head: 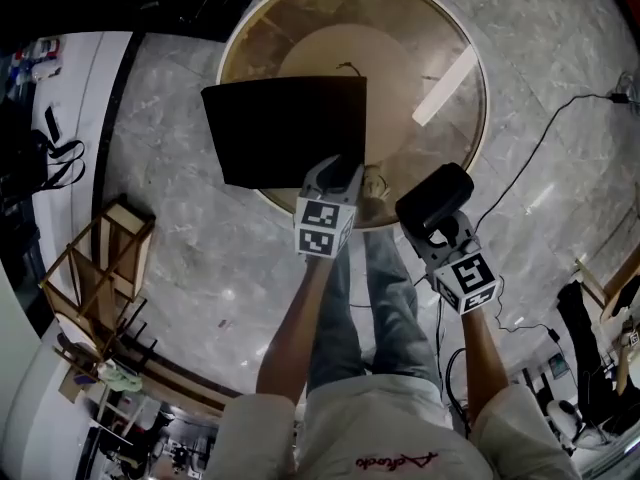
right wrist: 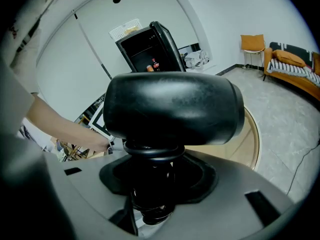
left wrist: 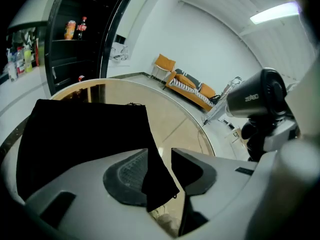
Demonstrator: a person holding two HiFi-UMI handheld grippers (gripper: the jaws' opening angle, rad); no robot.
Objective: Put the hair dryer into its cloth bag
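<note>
Left tongs point(left wrist: 160, 156) stood apart, the near corner of the cloth bag point(head: 285, 128) hanging between them against one pad and clear of the other, so unpinched. Right tongs point(right wrist: 152, 184) were clamped on the handle of the hair dryer point(head: 433, 200), held just beside the bag at the rim of the round tabletop point(head: 440, 38), where the bag lay flat. Step judged in hand: readying the bag. The next move would call for pinching one layer at its mouth and lifting it open for the dryer
</note>
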